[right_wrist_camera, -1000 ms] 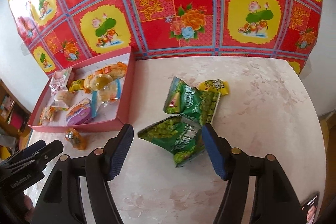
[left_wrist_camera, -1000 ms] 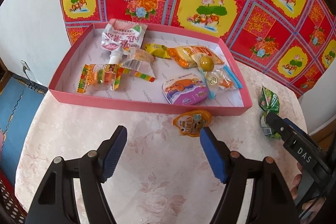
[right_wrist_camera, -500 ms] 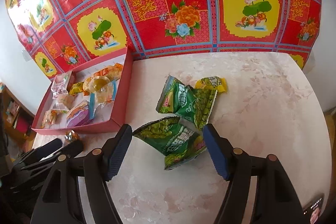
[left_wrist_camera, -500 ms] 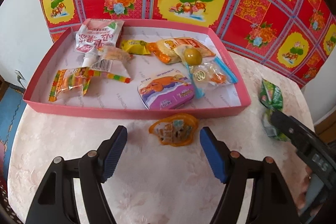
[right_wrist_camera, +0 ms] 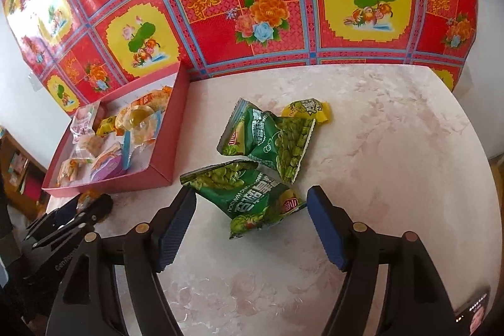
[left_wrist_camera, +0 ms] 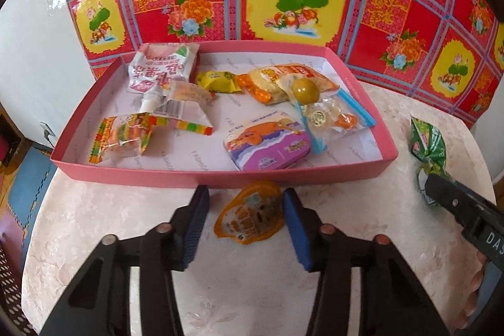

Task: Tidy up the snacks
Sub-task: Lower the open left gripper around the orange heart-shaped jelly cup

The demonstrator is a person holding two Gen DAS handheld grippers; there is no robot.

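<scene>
Left gripper [left_wrist_camera: 245,218] closing around glossy orange jelly cup [left_wrist_camera: 249,218], contact unclear; right gripper [right_wrist_camera: 252,222] opening.

A red flowered cloth [right_wrist_camera: 252,5] is hanging behind my marbled table [right_wrist_camera: 393,147]; blue floor mat [left_wrist_camera: 28,178] is lying below.
</scene>
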